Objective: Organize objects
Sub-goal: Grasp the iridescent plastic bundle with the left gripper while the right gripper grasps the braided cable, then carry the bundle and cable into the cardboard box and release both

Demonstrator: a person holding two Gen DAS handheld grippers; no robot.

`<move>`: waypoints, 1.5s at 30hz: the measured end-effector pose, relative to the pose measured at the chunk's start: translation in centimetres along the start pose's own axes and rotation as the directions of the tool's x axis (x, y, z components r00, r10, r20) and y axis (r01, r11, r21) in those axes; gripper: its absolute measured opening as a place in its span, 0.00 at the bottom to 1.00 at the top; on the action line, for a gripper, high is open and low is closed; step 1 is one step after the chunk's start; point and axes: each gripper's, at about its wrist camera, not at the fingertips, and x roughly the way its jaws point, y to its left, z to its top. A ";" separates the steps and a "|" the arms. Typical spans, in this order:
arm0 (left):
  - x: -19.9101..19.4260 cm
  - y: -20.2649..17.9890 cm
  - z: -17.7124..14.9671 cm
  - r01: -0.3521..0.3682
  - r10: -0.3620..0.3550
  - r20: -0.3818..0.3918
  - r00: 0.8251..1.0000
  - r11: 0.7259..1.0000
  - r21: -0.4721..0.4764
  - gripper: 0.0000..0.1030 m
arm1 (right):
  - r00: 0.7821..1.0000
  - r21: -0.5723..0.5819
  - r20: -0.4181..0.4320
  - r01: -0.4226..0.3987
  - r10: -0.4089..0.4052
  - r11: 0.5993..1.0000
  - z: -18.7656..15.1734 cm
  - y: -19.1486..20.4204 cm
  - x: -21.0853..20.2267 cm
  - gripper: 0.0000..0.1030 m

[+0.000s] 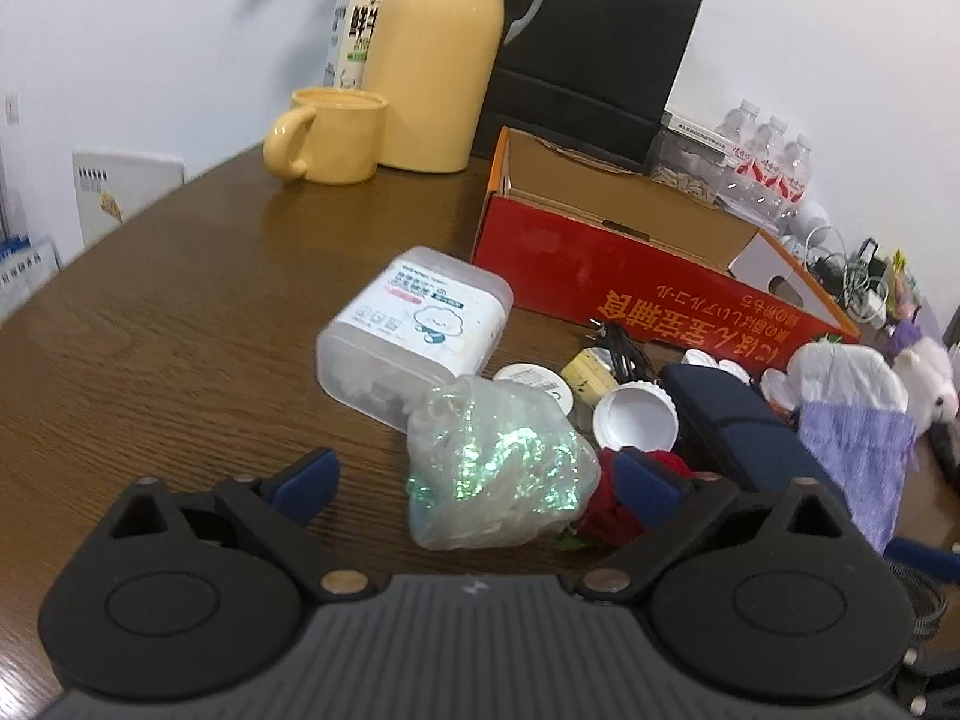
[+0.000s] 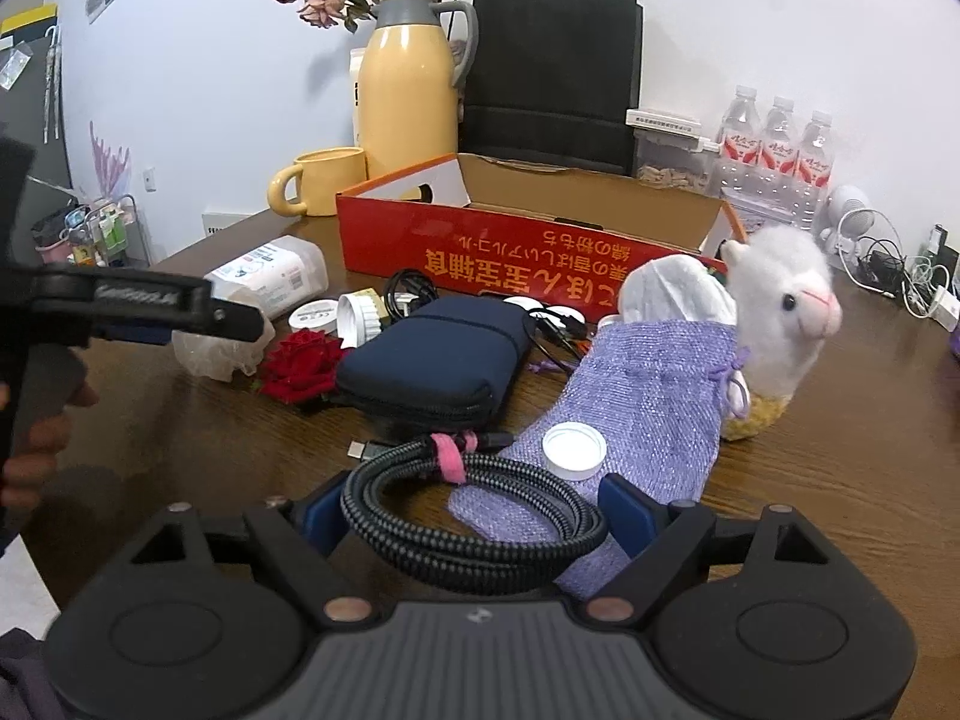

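My left gripper (image 1: 477, 480) is open, its blue fingers on either side of a crumpled iridescent plastic bag (image 1: 498, 462) on the brown table; it shows from the side in the right wrist view (image 2: 198, 312). A red rose (image 2: 300, 366) lies right of the bag. My right gripper (image 2: 474, 516) is open around a coiled braided cable (image 2: 474, 516) with a pink tie, not clamping it. Beyond lie a navy pouch (image 2: 438, 354), a lilac drawstring bag (image 2: 636, 402) with a white cap (image 2: 573, 450) on it, and a plush alpaca (image 2: 780, 312). An open red cardboard box (image 2: 528, 252) stands behind.
A clear cotton-swab box (image 1: 414, 330), white lids (image 1: 636, 417) and small jars lie near the pile. A yellow mug (image 1: 330, 135), yellow thermos (image 1: 432, 54), black paper bag (image 2: 552, 72) and water bottles (image 2: 774, 144) stand at the back. Chargers and cables crowd the far right.
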 end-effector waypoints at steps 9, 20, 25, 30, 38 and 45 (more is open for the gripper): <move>-2.4 0.0 -0.6 0.033 -0.033 0.055 0.998 0.999 0.012 0.41 | 1.000 -0.009 0.026 0.015 -0.015 1.000 -0.6 -0.1 -1.5 0.83; -6.8 -2.7 0.6 0.060 -0.081 0.167 0.983 0.990 0.131 0.41 | 0.992 -0.012 0.123 0.041 -0.039 0.999 0.7 -0.5 -3.8 0.83; -6.2 -5.0 2.9 0.075 -0.111 0.218 0.970 0.983 0.169 0.41 | 0.976 -0.018 0.209 0.062 -0.057 0.998 3.6 -1.0 -3.8 0.83; -4.4 -6.9 5.7 0.100 -0.141 0.267 0.953 0.982 0.161 0.41 | 0.957 -0.007 0.280 0.082 -0.077 0.997 7.5 -2.2 -1.9 0.83; 0.4 -8.9 10.5 0.088 -0.127 0.307 0.943 0.987 0.137 0.41 | 0.930 0.090 0.322 0.156 -0.177 0.984 13.2 -4.6 4.0 0.83; 6.1 -10.1 13.0 0.065 -0.094 0.275 0.957 0.991 0.115 0.41 | 0.927 0.167 0.254 0.240 -0.277 0.956 15.7 -6.8 10.4 0.83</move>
